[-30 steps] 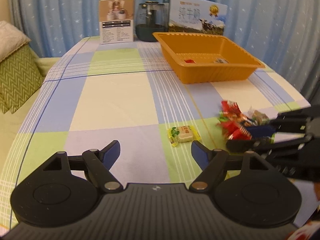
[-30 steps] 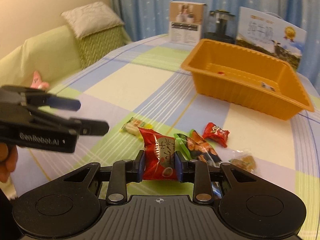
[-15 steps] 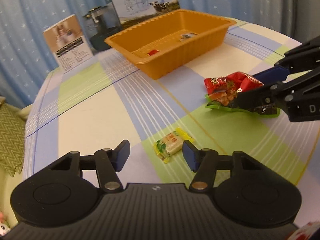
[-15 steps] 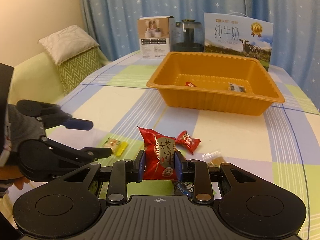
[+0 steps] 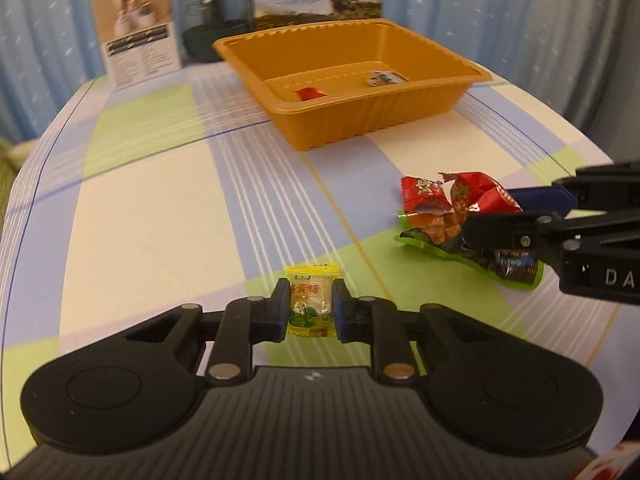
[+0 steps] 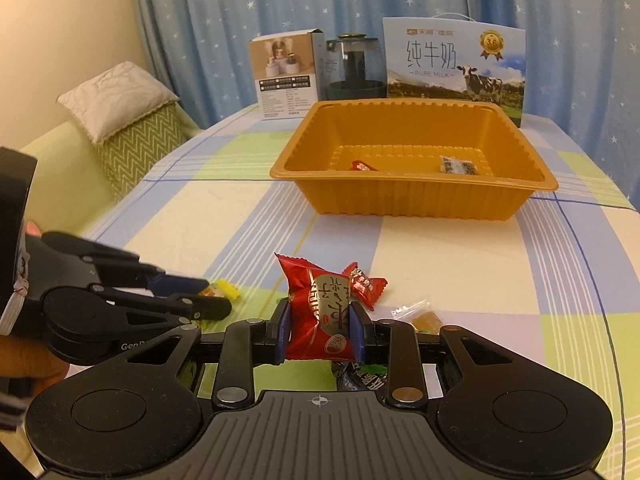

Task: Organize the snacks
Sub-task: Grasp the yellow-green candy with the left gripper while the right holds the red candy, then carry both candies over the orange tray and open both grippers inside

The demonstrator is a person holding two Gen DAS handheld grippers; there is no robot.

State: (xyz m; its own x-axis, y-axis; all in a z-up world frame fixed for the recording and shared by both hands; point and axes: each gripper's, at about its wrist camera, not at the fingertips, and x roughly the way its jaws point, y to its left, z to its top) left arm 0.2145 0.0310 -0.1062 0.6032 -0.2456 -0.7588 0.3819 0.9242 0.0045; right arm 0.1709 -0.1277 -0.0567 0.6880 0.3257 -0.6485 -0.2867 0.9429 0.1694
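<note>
Your left gripper is pinched tight on the little yellow candy right at the tablecloth, your right gripper is clamped on the red snack pack, orange tray well ahead.

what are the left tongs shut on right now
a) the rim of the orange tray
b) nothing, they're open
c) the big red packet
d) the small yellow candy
d: in the left wrist view the left tongs are closed on the small yellow candy, both pads against its sides.
</note>
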